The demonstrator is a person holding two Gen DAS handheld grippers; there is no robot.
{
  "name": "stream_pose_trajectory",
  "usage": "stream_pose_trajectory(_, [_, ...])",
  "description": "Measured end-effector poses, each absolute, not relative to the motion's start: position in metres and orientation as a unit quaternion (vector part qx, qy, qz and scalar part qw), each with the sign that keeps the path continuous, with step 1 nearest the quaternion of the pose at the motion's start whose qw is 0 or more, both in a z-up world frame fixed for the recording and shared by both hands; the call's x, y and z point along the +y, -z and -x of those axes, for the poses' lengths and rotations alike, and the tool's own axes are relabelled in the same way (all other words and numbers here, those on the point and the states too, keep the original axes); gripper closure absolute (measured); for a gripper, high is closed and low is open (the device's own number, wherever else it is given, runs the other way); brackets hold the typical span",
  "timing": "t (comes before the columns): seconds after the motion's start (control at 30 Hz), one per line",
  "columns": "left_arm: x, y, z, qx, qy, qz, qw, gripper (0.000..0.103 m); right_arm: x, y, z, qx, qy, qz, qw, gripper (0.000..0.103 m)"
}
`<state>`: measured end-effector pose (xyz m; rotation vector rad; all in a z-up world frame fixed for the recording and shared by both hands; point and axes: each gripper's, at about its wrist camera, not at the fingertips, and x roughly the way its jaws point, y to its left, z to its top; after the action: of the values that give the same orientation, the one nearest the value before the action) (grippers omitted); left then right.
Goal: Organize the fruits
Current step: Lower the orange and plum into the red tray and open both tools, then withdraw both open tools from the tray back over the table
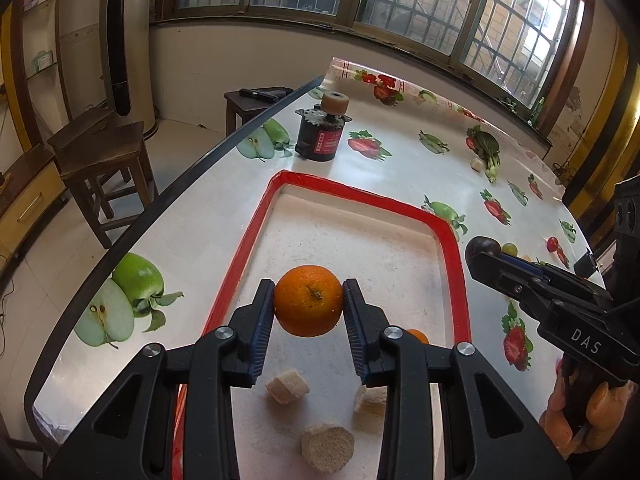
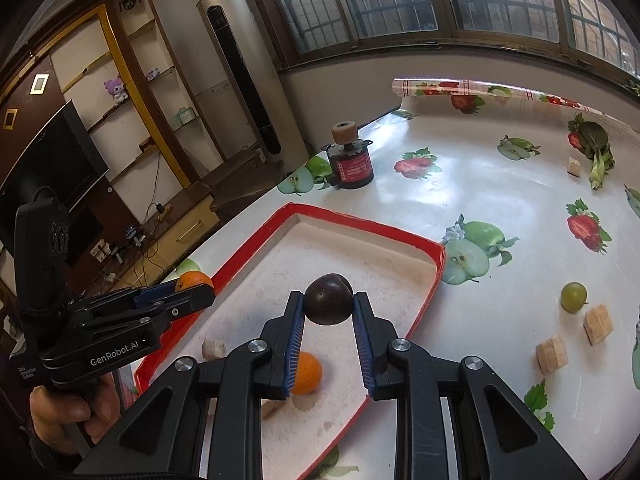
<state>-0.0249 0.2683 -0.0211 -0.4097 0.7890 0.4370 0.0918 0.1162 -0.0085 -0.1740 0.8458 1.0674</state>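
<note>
- Left wrist view: the left gripper point(image 1: 308, 304) was clenched on an orange point(image 1: 308, 300), held above the red-rimmed tray point(image 1: 444, 216). Behind its right finger a second small orange point(image 1: 418, 336) was mostly hidden. To the right, the right gripper point(image 1: 486, 254) held a dark plum point(image 1: 482, 246), half covered by its fingers.
- Right wrist view: the right gripper point(image 2: 328, 306) grasped the dark plum point(image 2: 329, 299) over the tray point(image 2: 438, 268). The small orange point(image 2: 307, 372) lay below, partly hidden by the left finger. Far right of the tongs, a green grape point(image 2: 573, 297) stood on the table point(image 2: 460, 196). At the left, the left gripper point(image 2: 196, 286) covered most of its orange point(image 2: 192, 279).
</note>
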Motion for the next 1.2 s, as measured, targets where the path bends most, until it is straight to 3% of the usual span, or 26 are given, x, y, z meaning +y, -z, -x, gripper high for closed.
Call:
stream_pose_trajectory(0.73, [0.283,0.072,-0.003,0.461,-0.207,0.213,0.836,0.071,0.171,0.077,-0.105,0.449,-0.482,0.164,0.734,0.075])
stream_pose_trajectory(0.87, [0.284,0.07,-0.002,0.464,-0.215,0.215,0.832,0.062,0.171,0.075,-0.103,0.447,-0.481,0.168,0.735,0.074])
stream_pose_trajectory(0.97, [0.281,0.064,0.003,0.456,-0.221,0.212,0.836,0.049,0.167,0.068,-0.102,0.439,-0.483,0.165,0.739,0.06])
stream_pose_trajectory(1.2, [0.277,0.052,0.022,0.438,-0.232,0.217,0.841,0.047,0.149,0.046,-0.098,0.422,-0.485,0.152,0.751,0.059])
